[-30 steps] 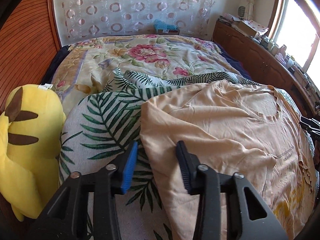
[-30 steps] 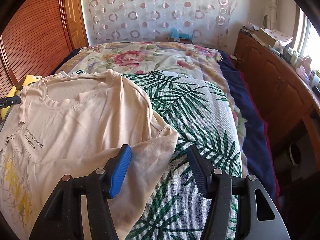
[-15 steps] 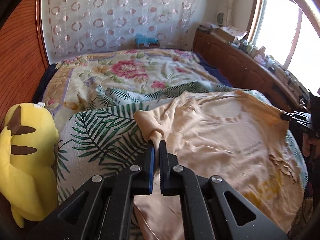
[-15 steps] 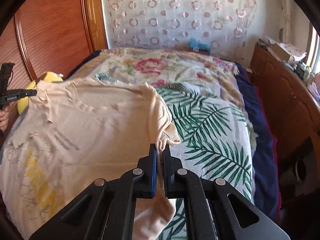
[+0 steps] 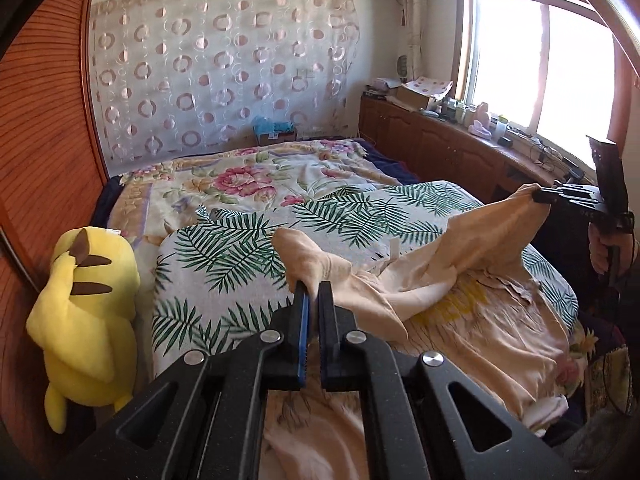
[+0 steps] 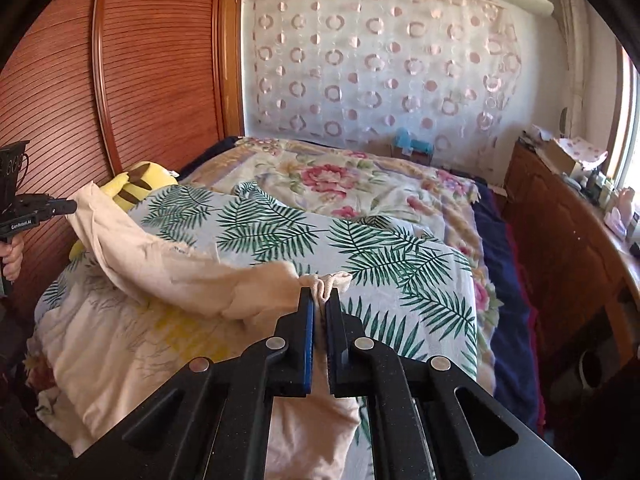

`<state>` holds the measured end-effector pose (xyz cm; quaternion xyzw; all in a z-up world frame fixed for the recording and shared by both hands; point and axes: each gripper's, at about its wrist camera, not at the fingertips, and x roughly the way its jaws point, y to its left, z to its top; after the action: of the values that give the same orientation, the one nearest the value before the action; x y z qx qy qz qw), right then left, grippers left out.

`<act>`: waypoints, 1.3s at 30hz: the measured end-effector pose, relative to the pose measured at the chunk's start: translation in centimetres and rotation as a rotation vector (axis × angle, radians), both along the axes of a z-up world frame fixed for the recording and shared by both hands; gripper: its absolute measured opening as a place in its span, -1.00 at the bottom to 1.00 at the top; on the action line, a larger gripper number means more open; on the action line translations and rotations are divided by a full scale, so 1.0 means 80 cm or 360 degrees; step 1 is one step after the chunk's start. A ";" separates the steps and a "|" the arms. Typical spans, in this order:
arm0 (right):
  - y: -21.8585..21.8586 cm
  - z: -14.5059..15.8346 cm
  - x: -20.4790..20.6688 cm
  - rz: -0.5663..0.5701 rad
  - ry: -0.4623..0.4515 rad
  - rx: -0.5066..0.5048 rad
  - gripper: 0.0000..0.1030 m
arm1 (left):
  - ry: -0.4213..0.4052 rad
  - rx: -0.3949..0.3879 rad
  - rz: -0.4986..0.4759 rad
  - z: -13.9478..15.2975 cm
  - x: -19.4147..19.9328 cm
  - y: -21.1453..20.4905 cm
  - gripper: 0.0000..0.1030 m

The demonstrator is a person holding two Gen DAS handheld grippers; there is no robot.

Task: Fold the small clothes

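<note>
On the bed [image 5: 224, 184], going left to right in the left wrist view, we see a yellow plush toy [image 5: 86, 312] against the wooden headboard [image 5: 44, 140], then the palm-leaf blanket [image 5: 240, 256], then the left gripper [image 5: 314, 290] clamped tight on a bunched sleeve of the beige t-shirt [image 5: 460, 320], lifted off the blanket. Far right in this view only: the right gripper [image 5: 538, 197] from the side, pinching the other sleeve, with a hand [image 5: 604, 250] on its handle, and a bright window [image 5: 532, 60] over a cluttered wooden cabinet [image 5: 448, 148].

The right wrist view flips it: left gripper [image 6: 72, 207] at far left, holding its sleeve up in front of the plush toy [image 6: 136, 184]; the t-shirt [image 6: 140, 340] sags between both grips, lower part on the bed. Right gripper [image 6: 319, 298] is closed on cloth too. Only here we see the navy sheet [image 6: 508, 300] along the bed's right edge.
</note>
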<state>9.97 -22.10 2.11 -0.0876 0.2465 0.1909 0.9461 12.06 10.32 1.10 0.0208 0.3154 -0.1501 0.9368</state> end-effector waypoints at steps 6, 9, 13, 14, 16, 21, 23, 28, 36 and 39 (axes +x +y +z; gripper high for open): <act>-0.016 -0.011 -0.070 0.0044 0.0005 0.0050 -0.91 | -0.0027 -0.0017 0.0019 -0.004 -0.073 0.012 -0.91; -0.033 -0.016 -0.107 0.0052 -0.0006 0.0105 -0.91 | -0.0016 -0.0040 0.0043 -0.017 -0.104 0.020 -0.91; -0.053 -0.029 -0.135 0.0029 0.0039 0.0154 -0.91 | 0.0034 -0.0035 0.0101 -0.041 -0.132 0.026 -0.91; -0.056 -0.037 -0.140 0.0022 0.0055 0.0138 -0.90 | 0.0047 -0.0035 0.0119 -0.048 -0.136 0.027 -0.91; -0.055 -0.050 -0.147 0.0005 0.0095 0.0114 -0.91 | 0.0083 -0.0063 0.0133 -0.061 -0.143 0.029 -0.91; -0.058 -0.073 -0.147 -0.0038 0.0182 0.0063 -0.90 | 0.0131 -0.0089 0.0173 -0.084 -0.148 0.034 -0.91; -0.050 -0.078 -0.149 -0.0048 0.0215 0.0053 -0.90 | 0.0144 -0.0098 0.0178 -0.088 -0.147 0.035 -0.90; -0.039 -0.083 -0.141 -0.0054 0.0259 0.0029 -0.90 | 0.0148 -0.0079 0.0165 -0.087 -0.147 0.032 -0.90; -0.036 -0.084 -0.146 -0.0063 0.0270 0.0038 -0.90 | 0.0084 -0.0073 0.0164 -0.069 -0.145 0.030 0.09; -0.037 -0.085 -0.150 -0.0063 0.0254 0.0022 -0.90 | 0.0062 -0.0087 0.0167 -0.066 -0.139 0.032 0.55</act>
<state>-2.03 -25.05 -4.69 -0.0605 0.3215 0.1804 0.9276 0.90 12.86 -4.19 -0.0242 0.3300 -0.1097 0.9373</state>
